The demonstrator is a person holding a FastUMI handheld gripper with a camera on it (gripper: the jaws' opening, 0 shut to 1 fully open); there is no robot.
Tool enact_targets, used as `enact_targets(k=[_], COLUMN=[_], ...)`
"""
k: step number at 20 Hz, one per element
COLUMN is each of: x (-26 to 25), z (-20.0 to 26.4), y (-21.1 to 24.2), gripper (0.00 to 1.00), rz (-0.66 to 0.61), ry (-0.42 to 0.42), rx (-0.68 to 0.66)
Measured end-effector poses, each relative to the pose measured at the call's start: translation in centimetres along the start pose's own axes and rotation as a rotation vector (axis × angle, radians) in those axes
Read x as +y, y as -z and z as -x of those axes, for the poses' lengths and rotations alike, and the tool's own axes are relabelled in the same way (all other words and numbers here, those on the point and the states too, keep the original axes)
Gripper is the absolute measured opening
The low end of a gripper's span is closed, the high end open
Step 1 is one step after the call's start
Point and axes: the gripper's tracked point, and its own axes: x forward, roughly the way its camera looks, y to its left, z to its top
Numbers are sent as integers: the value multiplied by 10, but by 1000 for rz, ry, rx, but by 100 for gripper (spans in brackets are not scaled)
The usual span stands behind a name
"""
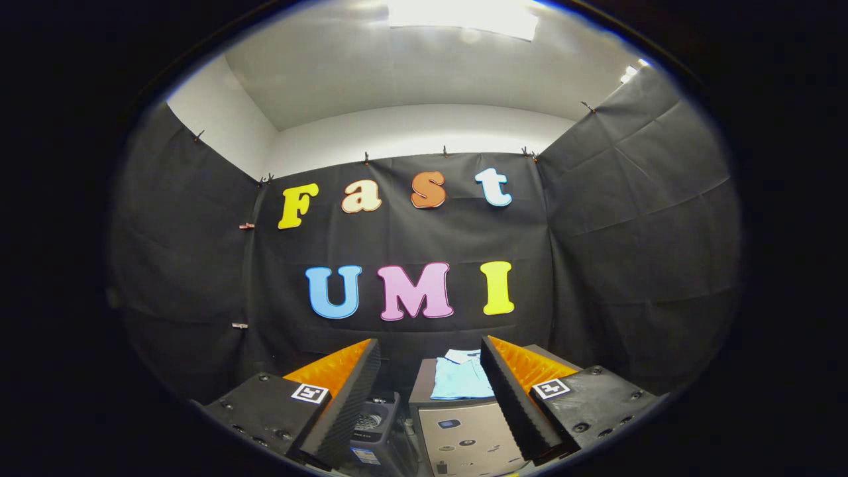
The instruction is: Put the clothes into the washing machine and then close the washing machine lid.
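Pale blue folded garment with a white collar (462, 377) is lying flat on the dark top of a boxy appliance with a silver-grey front panel (464, 440), beyond the gripper (430, 354) and just inside its right finger, whose edge is covering part of the cloth. The gripper is hanging above with its fingers (344, 397) spread wide apart, holding nothing and touching neither the garment nor the appliance. Below the left finger, beside the silver-grey appliance, a small dark machine with a round perforated opening (372, 424) is sitting; whether it is a washing machine, and whether any lid is open, cannot be told. Black cloth booth wall (596, 265) is standing behind everything.
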Motion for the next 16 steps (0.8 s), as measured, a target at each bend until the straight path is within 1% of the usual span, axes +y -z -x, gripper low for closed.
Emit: enact_targets(k=[11,16], x=[-11,-31], z=[-24,-60], y=[9,16], gripper=[96,96], rz=[-12,4], ry=[16,47], rx=[33,61])
